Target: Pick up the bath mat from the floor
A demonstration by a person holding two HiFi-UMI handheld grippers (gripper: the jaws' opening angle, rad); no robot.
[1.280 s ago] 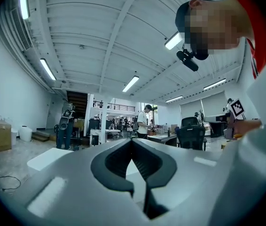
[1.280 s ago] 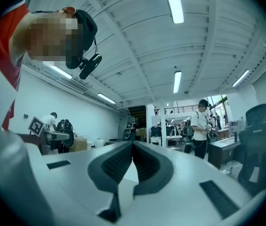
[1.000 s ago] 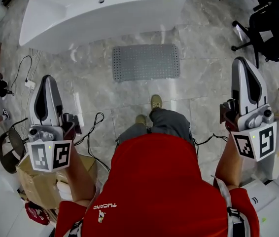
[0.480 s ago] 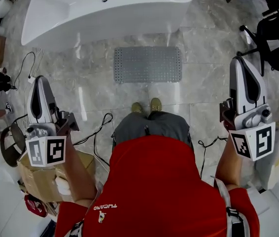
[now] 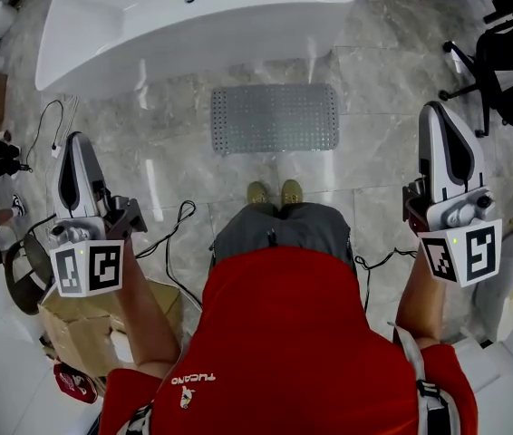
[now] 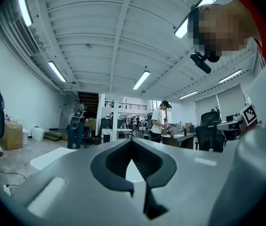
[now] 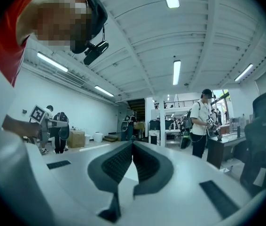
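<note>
The bath mat [image 5: 275, 118] lies flat on the marble floor [image 5: 379, 89], just near of the bathtub [image 5: 193, 16] and straight beyond the person's shoes [image 5: 275, 191], where someone stepping out of the tub would want it. The left gripper [image 5: 77, 140] and right gripper [image 5: 438, 109] are carried level at either side of the body, well apart from the mat. Each has its jaws clenched on nothing, and their own views show only the room beyond. This looks like a carrying posture for the approach: the reach down is not yet made, and the jaws must part before any grasp
</note>
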